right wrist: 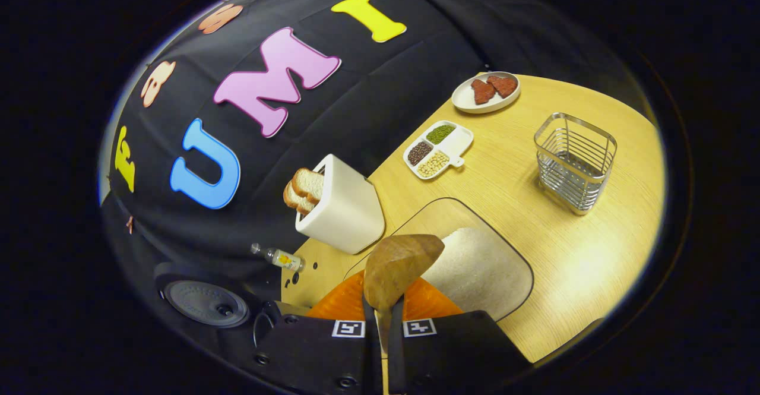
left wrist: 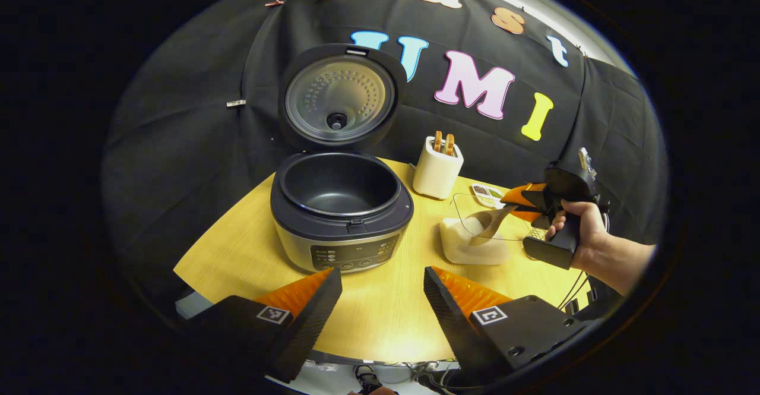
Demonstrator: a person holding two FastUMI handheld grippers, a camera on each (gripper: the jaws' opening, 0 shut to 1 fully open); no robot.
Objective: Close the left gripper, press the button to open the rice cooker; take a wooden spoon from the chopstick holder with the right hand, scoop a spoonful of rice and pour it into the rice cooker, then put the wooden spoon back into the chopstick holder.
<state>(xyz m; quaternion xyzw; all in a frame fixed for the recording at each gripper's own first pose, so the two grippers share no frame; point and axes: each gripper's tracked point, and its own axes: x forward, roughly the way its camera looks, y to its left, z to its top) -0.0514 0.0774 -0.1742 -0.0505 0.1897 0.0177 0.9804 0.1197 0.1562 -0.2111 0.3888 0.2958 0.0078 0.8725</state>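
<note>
Right tongs (right wrist: pixel 384 315): closed on wooden spoon (right wrist: pixel 399 267) handle, both fingers pressing it; spoon bowl projecting forward, above rice container (right wrist: pixel 475 273). In left gripper view, same tongs (left wrist: pixel 525 204) gripped by a hand (left wrist: pixel 579 228), spoon (left wrist: pixel 490 224) angled down with its bowl at the clear container's rim, over the white rice (left wrist: pixel 472 246). Left tongs (left wrist: pixel 383 300): wide open, holding nothing, hovering above surface (left wrist: pixel 380 318) just in front of rice cooker (left wrist: pixel 341 217). Rice cooker: lid (left wrist: pixel 339 95) raised upright, inner pot dark, no rice visible inside. Toaster (left wrist: pixel 438 166) with two bread slices: behind container, right of cooker. Wire chopstick holder (right wrist: pixel 575 160): upright on surface, well apart from spoon. Divided dish of beans (right wrist: pixel 438 149) and plate (right wrist: pixel 485 93): near booth wall.
</note>
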